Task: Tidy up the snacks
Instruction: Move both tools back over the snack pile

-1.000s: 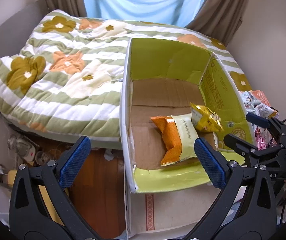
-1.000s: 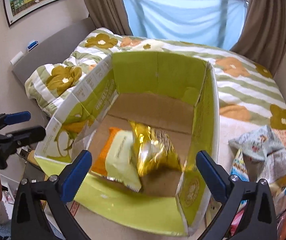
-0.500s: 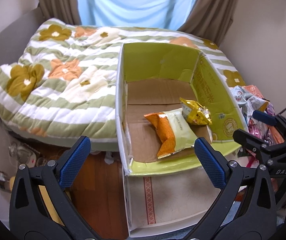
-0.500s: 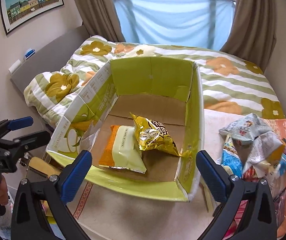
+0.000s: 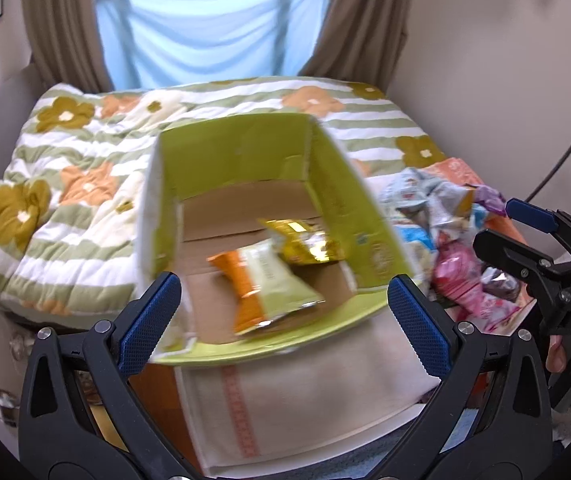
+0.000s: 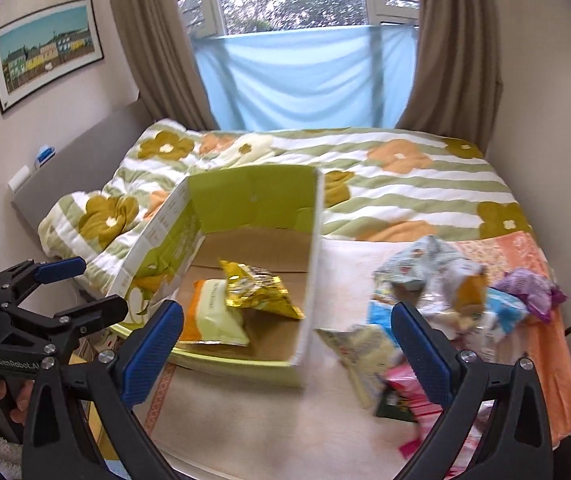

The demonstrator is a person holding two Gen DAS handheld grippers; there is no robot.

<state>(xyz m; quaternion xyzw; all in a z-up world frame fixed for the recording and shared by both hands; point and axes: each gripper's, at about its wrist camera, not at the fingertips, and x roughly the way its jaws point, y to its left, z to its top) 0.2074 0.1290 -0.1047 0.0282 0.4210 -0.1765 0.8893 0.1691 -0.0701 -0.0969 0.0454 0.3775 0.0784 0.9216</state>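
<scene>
Snack pile (image 6: 445,304) beneath right claw (image 6: 285,344)

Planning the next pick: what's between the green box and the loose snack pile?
In the right wrist view, only bare cream cloth separates the green box from the snack pile.

A bed (image 6: 425,184) covered by a quilted green-and-white striped blanket with mustard and orange flowers (image 5: 65,200) carries everything. On its near part lies a pale cream cloth with an orange patterned stripe (image 6: 245,408), and to the right an orange patterned cloth (image 6: 541,344). An open cardboard box with lime-green walls (image 6: 245,200) stands on the cream cloth at the left. Just right of it sits a loose pile of crinkled snack packets (image 6: 437,300), spread across both cloths.
</scene>
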